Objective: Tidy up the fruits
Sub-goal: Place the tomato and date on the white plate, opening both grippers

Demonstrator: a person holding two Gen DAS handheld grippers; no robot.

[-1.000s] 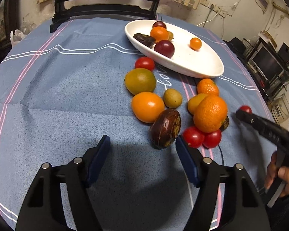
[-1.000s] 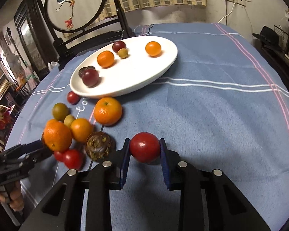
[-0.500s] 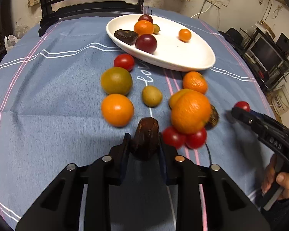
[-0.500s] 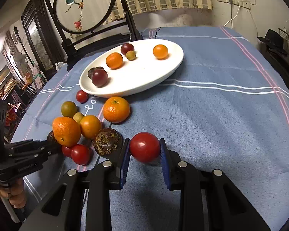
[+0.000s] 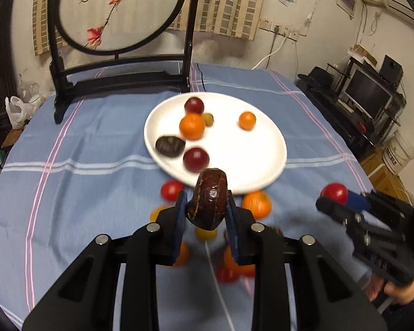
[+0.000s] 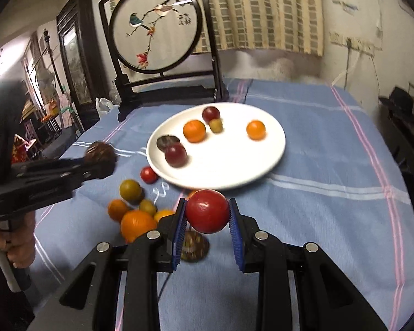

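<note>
Blue-clothed surface point(image 5: 69, 193): left tongs point(image 5: 207, 215) clench a brown fruit point(image 5: 209, 201), right tongs point(image 6: 207, 220) a red tomato point(image 6: 207, 211); release each low over the white plate's point(image 5: 262, 176) bare part.

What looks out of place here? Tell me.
Nothing is spilled or damaged. Loose fruit lies on the tablecloth beside the white plate. The left gripper holds a brown fruit; the right gripper holds a red tomato.
</note>
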